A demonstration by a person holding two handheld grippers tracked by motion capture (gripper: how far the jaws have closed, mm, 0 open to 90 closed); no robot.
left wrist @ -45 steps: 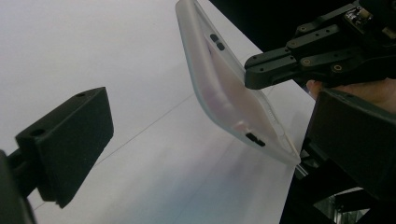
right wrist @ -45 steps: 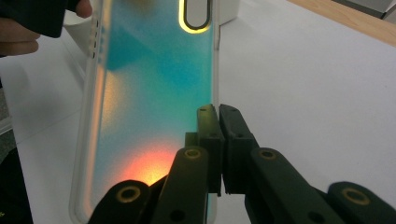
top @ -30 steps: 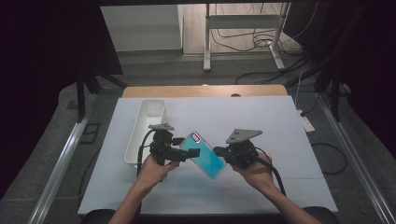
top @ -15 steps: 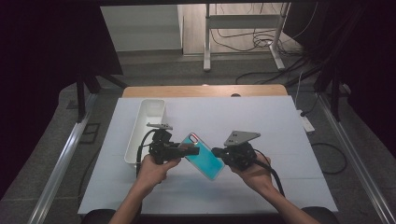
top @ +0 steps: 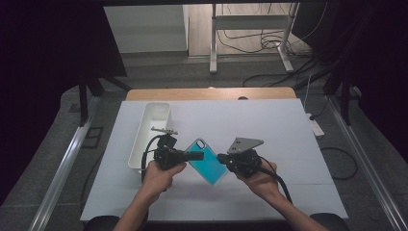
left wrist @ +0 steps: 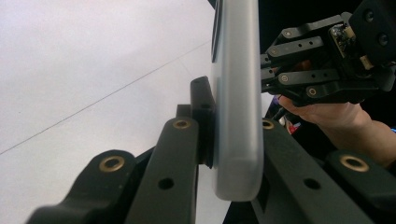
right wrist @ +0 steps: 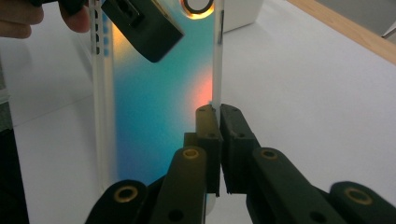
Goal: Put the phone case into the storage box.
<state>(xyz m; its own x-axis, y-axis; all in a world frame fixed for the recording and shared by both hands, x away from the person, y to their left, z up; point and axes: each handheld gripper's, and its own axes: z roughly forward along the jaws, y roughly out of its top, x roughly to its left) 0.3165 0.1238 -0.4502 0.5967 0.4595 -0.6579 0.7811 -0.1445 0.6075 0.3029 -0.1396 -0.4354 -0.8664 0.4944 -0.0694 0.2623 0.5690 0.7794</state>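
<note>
Above the table (top: 298,144), both grippers are clamping the teal phone case (top: 208,161): left gripper (top: 198,156) just closed onto one end, right gripper (top: 222,158) pinching its edge. Handover or placing into the white tray (top: 153,126) is pending, likely.

Left tongs (top: 198,155) just clamped; right tongs (top: 220,157) clamped.

No lettering, label, brand, number or sign can be read anywhere on the table or on the items held above it
</note>
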